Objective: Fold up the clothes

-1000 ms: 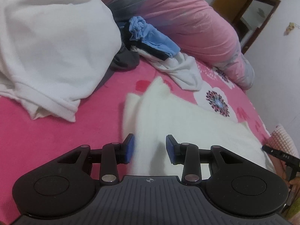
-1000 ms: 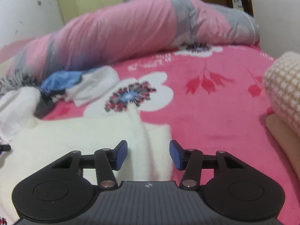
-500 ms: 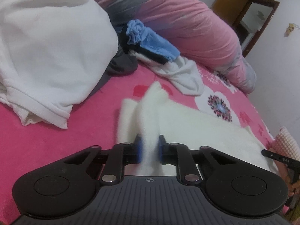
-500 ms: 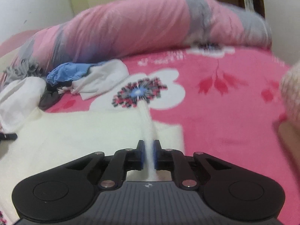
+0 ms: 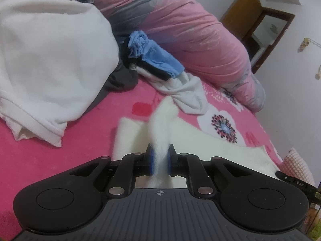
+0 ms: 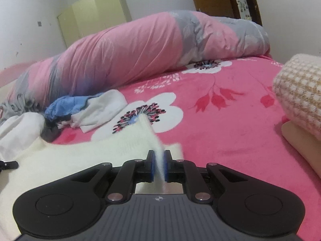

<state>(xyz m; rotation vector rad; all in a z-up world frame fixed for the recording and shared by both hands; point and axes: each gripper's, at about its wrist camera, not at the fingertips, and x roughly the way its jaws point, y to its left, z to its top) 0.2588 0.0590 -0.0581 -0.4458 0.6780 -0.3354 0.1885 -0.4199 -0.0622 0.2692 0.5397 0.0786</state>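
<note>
Pink flowery bed [image 5: 60, 154] fills both views, with a rolled pink and grey quilt [image 6: 128, 58] along the back. At the left sits a big white heap of clothes [image 5: 50, 60], then a blue cloth [image 5: 154, 58] on a small pile. A cream sweater [image 6: 80, 156] lies flat on the bed. The left gripper [image 5: 160, 161] pinches one raised fold of it. The right gripper [image 6: 159, 165] pinches another fold, further right.

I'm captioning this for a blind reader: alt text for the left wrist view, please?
The left gripper pinches a fold of a cream garment on a pink floral bedspread; white, blue and dark clothes are piled behind.
</note>
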